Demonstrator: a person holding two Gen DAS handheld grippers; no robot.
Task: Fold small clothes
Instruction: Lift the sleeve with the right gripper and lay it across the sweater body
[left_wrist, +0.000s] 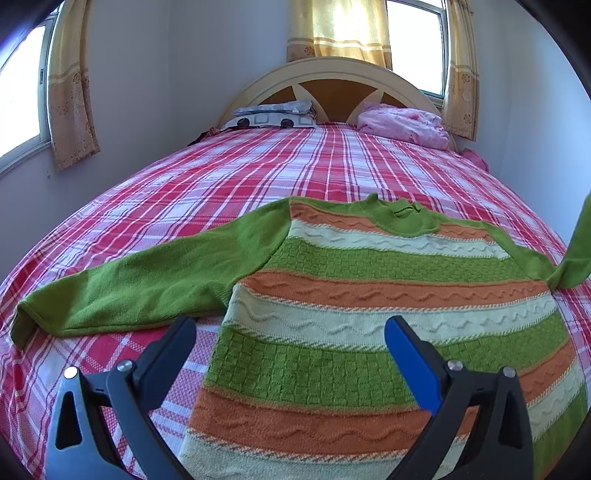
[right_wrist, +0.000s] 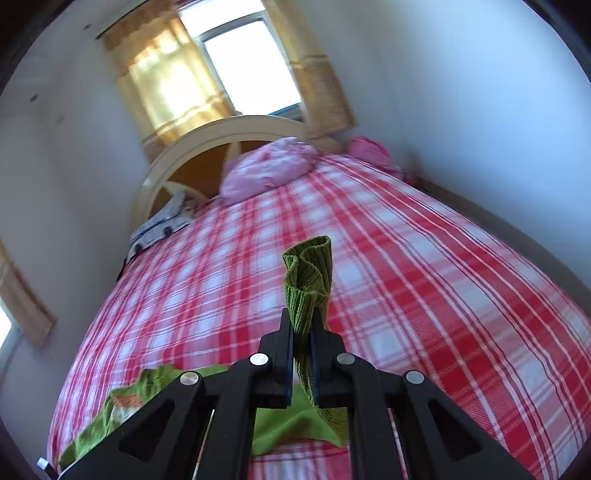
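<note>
Holding the ribbed green cuff (right_wrist: 308, 273) of the sweater, your right gripper (right_wrist: 303, 325) has its two fingers pressed nearly together on the knit, so the cuff bunches and stands up past the fingertips while the rest of that sleeve drops away beneath them. Your left gripper (left_wrist: 290, 326) has its fingers spread wide with nothing between them, poised over the lower body of the striped sweater (left_wrist: 369, 295). That sweater lies flat on the red plaid bedspread (left_wrist: 258, 173), front up, its green, orange and cream bands running across ahead of your left fingers and its neckline at the far end from them. Its other sleeve (left_wrist: 140, 280) stretches out flat beyond your left finger (left_wrist: 166, 354), just beside it. To the outside of your blue-padded right finger (left_wrist: 410, 365), the lifted sleeve rises off the bed at the edge of the left wrist view. Well beyond both fingertips, a pink pillow (left_wrist: 402, 123) and a grey patterned pillow (left_wrist: 273, 116) sit against the arched headboard (left_wrist: 332, 70).
</note>
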